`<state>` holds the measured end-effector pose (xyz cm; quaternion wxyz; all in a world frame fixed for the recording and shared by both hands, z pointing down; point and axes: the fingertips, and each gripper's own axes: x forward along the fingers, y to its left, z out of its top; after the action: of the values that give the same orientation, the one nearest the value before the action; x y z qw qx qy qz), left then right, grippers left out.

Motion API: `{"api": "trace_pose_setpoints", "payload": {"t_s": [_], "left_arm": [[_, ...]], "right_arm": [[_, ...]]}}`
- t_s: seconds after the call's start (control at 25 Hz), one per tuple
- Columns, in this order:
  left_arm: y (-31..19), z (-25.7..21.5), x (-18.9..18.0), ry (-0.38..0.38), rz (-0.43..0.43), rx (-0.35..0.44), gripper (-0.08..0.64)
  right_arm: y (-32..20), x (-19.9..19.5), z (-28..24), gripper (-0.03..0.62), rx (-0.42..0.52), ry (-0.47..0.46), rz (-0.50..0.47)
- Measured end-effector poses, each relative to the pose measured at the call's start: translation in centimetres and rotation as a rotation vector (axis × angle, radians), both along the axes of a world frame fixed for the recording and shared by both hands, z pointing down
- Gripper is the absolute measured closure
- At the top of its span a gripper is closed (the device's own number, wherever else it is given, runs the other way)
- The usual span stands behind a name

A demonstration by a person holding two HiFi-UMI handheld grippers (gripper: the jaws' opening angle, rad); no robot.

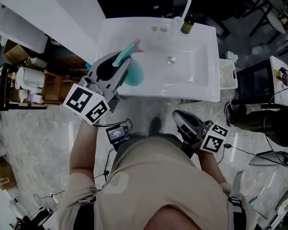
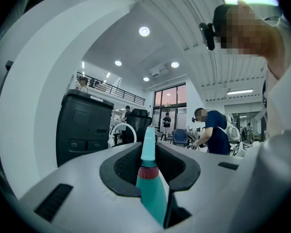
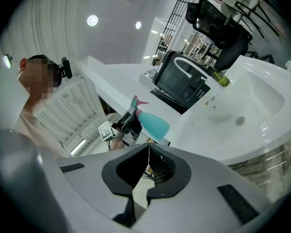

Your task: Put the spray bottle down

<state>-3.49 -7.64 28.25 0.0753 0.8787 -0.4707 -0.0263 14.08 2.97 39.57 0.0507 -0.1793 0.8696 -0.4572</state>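
Surroundings: a white sink [image 1: 201, 80] fills the upper centre of the head view, with its drain [image 1: 171, 59] in mid-basin. A curved white faucet [image 1: 186, 1] and a dark green bottle [image 1: 187, 25] stand at the sink's top edge. A white basket [image 1: 228, 74] sits against the sink's right side. A wooden shelf unit [image 1: 48, 85] holding small items stands at centre left. A long white worktop [image 1: 38, 8] runs across the upper left. The basin itself holds nothing in the way.

Task item: the spray bottle [image 1: 133, 73] has a teal body, a red collar and a paler teal spray head with a pink tip. It is held tilted over the sink's lower-left corner.

Left gripper [image 1: 120, 63]: its fingers are clenched on the spray bottle's neck. The left gripper view shows the red collar sitting between them.

Right gripper [image 1: 178, 116]: it is at lower right, well apart from the sink. The right gripper view shows its fingers pressed together with nothing between them.
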Motion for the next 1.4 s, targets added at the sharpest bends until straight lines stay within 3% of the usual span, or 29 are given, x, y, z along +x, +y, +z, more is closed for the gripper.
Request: {"api": "trace_pose_setpoints", "payload": {"t_s": [0.68, 1.4], "left_arm": [[-5.2, -0.1, 0.2, -0.034, -0.067, 0.015, 0.471], [-11.5, 2.6, -2.4, 0.018, 0.029, 0.020, 0.471]], "right_arm": [[-3.1, 1.3, 1.0, 0.571, -0.028, -0.029, -0.031], [-5.9, -2.0, 1.4, 0.571, -0.021, 0.041, 0.069]]}}
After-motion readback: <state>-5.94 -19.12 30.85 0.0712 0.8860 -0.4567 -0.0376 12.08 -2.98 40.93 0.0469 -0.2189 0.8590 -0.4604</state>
